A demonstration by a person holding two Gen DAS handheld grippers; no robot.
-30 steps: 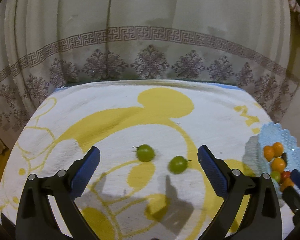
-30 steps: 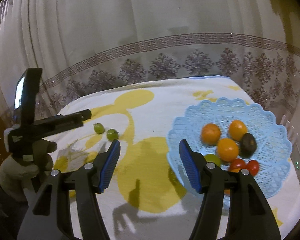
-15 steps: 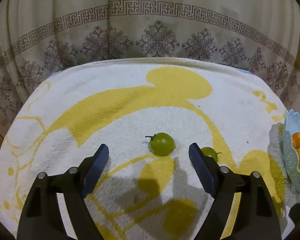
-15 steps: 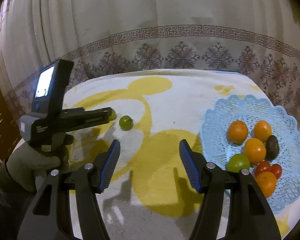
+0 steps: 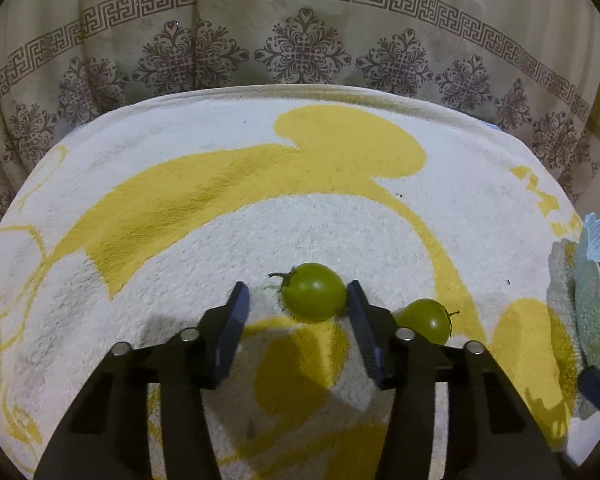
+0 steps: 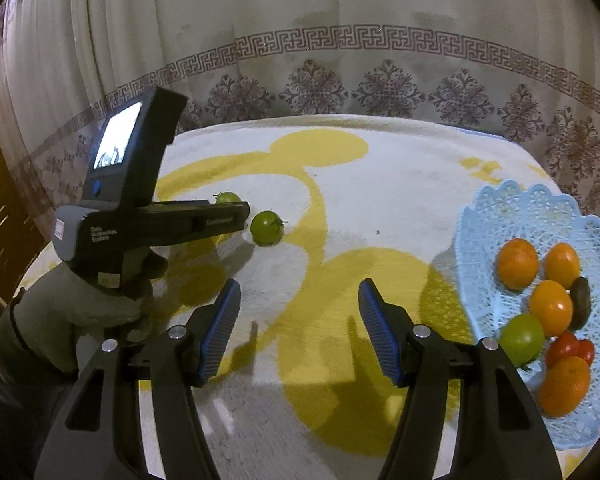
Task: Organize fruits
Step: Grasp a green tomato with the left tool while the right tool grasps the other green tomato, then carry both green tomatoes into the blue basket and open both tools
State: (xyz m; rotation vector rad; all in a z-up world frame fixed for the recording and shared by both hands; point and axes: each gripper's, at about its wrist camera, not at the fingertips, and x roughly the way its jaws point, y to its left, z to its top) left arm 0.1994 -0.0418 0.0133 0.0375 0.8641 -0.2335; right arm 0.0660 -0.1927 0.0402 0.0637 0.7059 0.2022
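On the near middle of the towel (image 5: 180,288) a green tomato (image 5: 313,292) sits between the left gripper (image 5: 296,304) jaws, which have just been closing; only the right pad touches it. My worry: an off-centre squeeze could roll it into the second tomato (image 5: 427,320); the right gripper (image 6: 300,320) hangs spread and empty.

Dim warm indoor light from above and behind; hard shadows on towel (image 5: 340,216). Fisheye bends edges, corners black. Slight softness, no glare.

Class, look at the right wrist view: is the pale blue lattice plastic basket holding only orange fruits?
No: the pale blue lattice plastic basket also holds a round green tomato, small red tomatoes and a dark avocado-like fruit.
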